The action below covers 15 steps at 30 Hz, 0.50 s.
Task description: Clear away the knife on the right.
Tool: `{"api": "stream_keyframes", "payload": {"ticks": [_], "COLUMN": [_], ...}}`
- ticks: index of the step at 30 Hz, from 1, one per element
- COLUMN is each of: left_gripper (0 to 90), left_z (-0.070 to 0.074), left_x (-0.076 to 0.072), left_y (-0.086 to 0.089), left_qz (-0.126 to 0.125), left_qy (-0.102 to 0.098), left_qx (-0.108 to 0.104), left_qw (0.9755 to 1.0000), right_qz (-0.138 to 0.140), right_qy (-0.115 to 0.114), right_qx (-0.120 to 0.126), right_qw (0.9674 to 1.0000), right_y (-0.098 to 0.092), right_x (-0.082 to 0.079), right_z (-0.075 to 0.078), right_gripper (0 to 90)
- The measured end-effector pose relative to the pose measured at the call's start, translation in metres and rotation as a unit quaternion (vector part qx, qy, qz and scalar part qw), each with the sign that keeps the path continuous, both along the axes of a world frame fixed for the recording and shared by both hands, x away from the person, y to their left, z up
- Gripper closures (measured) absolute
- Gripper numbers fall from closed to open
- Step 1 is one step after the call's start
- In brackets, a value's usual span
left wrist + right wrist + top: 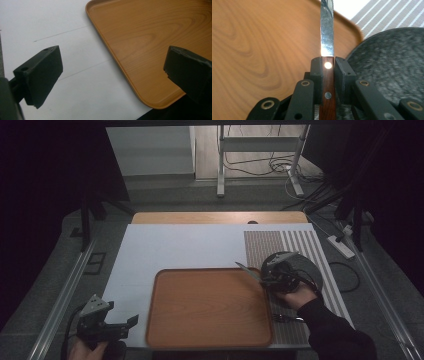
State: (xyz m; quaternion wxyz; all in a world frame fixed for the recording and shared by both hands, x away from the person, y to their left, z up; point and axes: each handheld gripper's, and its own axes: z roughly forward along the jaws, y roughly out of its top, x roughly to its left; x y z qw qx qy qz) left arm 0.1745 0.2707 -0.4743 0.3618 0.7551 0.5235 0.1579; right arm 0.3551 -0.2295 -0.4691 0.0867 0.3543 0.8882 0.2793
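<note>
A knife with a serrated steel blade and a riveted wooden handle is clamped in my right gripper, whose jaws are shut on the handle. From the high view, that right gripper hovers at the right rim of the wooden tray, and the knife blade points left over the tray's far right corner. My left gripper is at the table's near left corner, beside the tray. In its own view the left gripper is wide open and holds nothing, with the tray ahead.
A dark grey round plate lies on a striped placemat right of the tray, just behind my right gripper. A fork rests on the placemat near the front edge. A white mat covers the table.
</note>
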Motion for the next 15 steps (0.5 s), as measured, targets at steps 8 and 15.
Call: {"api": "stream_keyframes", "payload": {"ticks": [8, 15], "left_gripper": [3.1, 3.2], "left_z": [0.000, 0.000], "left_x": [0.000, 0.000], "left_y": [0.000, -0.001], "left_qz": [0.001, 0.001], "left_qy": [0.000, 0.001], "left_qx": [0.001, 0.002], "left_qw": [1.0000, 1.0000], "right_qz": [0.022, 0.037], "right_qy": [0.008, 0.017], "right_qx": [-0.002, -0.007], "right_qw": [0.9997, 0.9991], "right_y": [0.018, 0.034], "right_x": [-0.015, -0.023], "right_z": [-0.005, -0.010], "right_gripper": [77.0, 77.0]}}
